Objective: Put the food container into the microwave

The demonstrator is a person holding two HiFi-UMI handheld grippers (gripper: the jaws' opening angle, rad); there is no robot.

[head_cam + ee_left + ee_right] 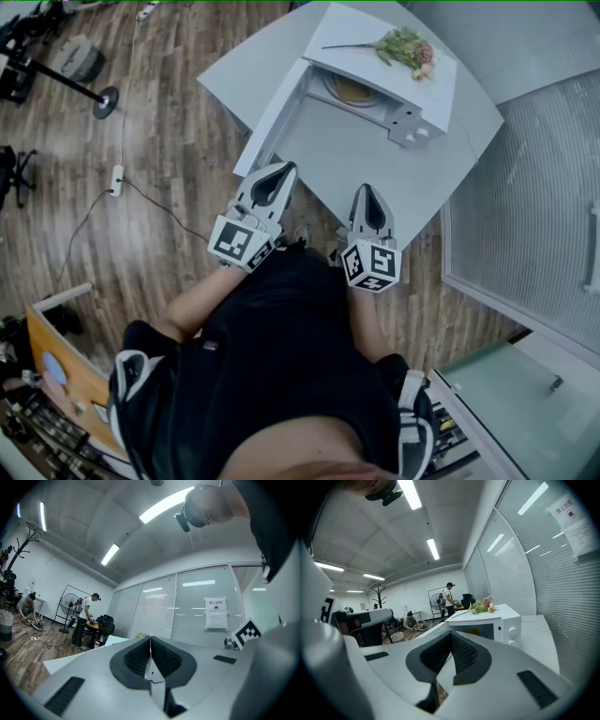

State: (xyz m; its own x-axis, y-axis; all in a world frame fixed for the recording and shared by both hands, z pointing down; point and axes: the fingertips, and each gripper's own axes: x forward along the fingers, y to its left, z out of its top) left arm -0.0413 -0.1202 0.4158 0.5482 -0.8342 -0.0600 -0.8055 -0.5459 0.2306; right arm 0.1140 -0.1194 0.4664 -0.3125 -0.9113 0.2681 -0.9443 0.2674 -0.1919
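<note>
A white microwave [427, 80] stands on the grey table [375, 178] with its door [272, 117] swung open to the left. Inside its cavity lies a yellowish round food container [354, 91], which shows as a yellow patch [474, 632] in the right gripper view. My left gripper [286, 167] and right gripper [364, 187] hover side by side at the table's near edge, close to the person's body and well short of the microwave. Both are shut, jaws pressed together with nothing between them, as seen at the left gripper [150, 638] and the right gripper [451, 633].
Dried flowers [405, 45] lie on the microwave's top. A glass partition with blinds [534, 206] runs along the right. A cable and power strip [116, 178] cross the wooden floor on the left. People [84, 618] and a fan [68, 609] are far off.
</note>
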